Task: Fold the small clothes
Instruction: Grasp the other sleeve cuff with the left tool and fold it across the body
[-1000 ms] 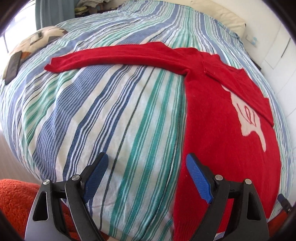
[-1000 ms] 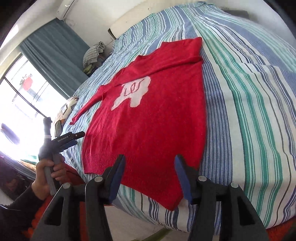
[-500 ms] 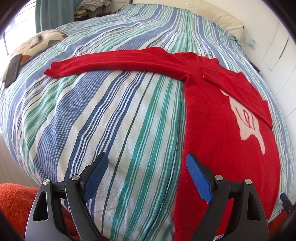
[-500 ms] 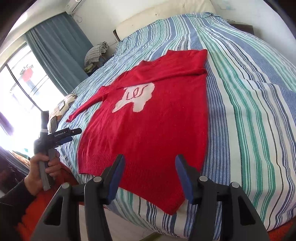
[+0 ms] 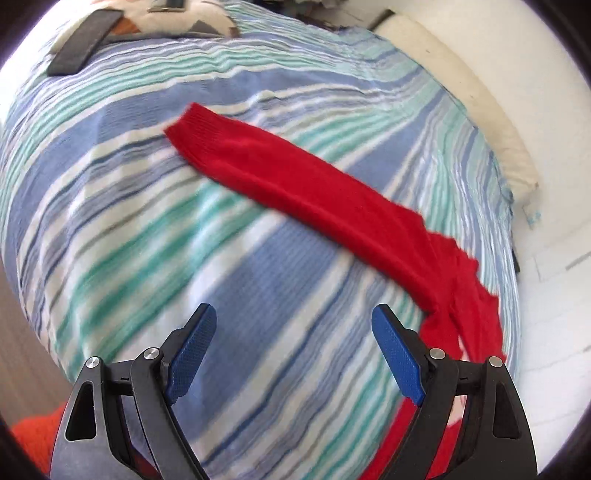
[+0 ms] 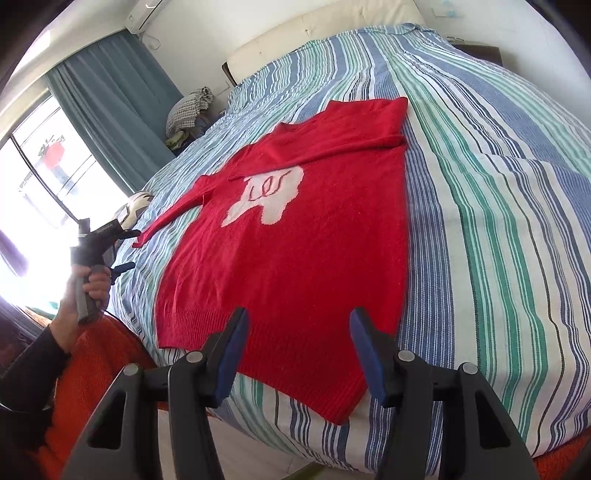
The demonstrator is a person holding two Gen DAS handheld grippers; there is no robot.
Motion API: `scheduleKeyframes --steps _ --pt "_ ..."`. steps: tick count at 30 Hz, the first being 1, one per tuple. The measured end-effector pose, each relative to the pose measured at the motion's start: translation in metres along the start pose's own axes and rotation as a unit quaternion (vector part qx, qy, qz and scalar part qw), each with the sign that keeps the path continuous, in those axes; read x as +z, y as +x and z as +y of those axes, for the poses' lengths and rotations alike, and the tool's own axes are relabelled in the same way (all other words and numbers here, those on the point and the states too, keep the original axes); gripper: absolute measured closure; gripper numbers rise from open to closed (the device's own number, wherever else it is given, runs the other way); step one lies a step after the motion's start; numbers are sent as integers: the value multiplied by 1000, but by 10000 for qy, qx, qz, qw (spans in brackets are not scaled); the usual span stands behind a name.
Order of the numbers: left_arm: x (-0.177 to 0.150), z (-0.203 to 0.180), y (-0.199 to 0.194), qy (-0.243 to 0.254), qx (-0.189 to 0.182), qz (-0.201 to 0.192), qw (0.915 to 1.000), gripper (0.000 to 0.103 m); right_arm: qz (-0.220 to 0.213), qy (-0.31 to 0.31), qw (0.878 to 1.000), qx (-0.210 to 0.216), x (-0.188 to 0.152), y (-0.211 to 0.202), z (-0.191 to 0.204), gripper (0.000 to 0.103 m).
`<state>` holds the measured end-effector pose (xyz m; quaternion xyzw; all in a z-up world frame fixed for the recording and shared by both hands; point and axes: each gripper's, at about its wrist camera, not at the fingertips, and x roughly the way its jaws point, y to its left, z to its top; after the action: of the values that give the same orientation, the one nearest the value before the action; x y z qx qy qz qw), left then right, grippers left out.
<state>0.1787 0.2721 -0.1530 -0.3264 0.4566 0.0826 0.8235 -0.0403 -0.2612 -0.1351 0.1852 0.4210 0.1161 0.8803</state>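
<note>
Striped bedcover (image 6: 498, 206), blue, green and white, fills both views; a cream headboard (image 6: 325, 33) sits at its far end. A teal curtain (image 6: 110, 110) and bright window take the left of the right wrist view.

Red sweater (image 6: 295, 251) lies flat, front up, on the bedcover, hem near the bed's near edge. A pale motif (image 6: 267, 197) sits on the chest. 1 sleeve is already folded across the upper chest, its cuff near the sweater's right edge. The other sleeve (image 5: 295, 192) is stretched out straight over the stripes, well clear of the body, cuff (image 5: 188, 125) lying flat.

Left gripper (image 5: 291, 354): jaws spread wide, nothing between the blue pads, only bedcover under them. In the right wrist view it is held in a hand (image 6: 86, 288) beside the bed, near the outstretched cuff but not touching it. Left view is smeared with motion blur.

Right gripper (image 6: 295, 354): jaws part open, empty, hovering over the hem without contact as far as I can tell.

Judgement: step in hand is the 2nd sleeve fold, 1 of 2 done. Next move calls for the left gripper to reach the cuff, pinch 1 layer of knit without catching the bedcover, then carry it across the chest. Body folds not yet begun.
</note>
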Motion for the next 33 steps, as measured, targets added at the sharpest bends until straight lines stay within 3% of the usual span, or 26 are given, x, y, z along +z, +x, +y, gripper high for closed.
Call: scheduleKeyframes --steps 3,5,12,13,15,16,19,22,26,30,33 --pt "39 32 20 -550 482 -85 9973 21 27 -18 10000 -10 1 2 2 46" --pt "55 45 35 -755 620 -8 9952 30 73 -30 10000 -25 1 5 2 46" --pt "85 49 52 -1051 913 -383 9895 30 293 -74 9995 -9 -2 19 5 46" --pt "87 50 54 -1102 937 -444 9885 35 302 -75 9995 3 -2 19 5 46" --pt "93 53 57 -1078 1022 -515 9876 74 305 -60 9995 33 -3 19 5 46" --pt "96 52 59 -1008 1025 -443 9886 99 302 -45 9995 48 -3 19 5 46" --pt "106 29 47 -612 1187 -608 9892 100 251 21 9996 101 -3 16 2 46" --pt "107 -41 20 570 1102 -947 9877 100 191 81 9996 199 -2 14 1 46" --pt "78 -180 -17 2292 364 -1237 9648 100 215 76 9992 342 -1 17 2 46" --pt "13 -306 -44 3510 -666 -1180 9265 100 199 51 9988 435 -1 15 4 46" --pt "-49 -371 -40 4215 -1203 -873 8945 99 196 84 9987 456 -1 14 2 46"
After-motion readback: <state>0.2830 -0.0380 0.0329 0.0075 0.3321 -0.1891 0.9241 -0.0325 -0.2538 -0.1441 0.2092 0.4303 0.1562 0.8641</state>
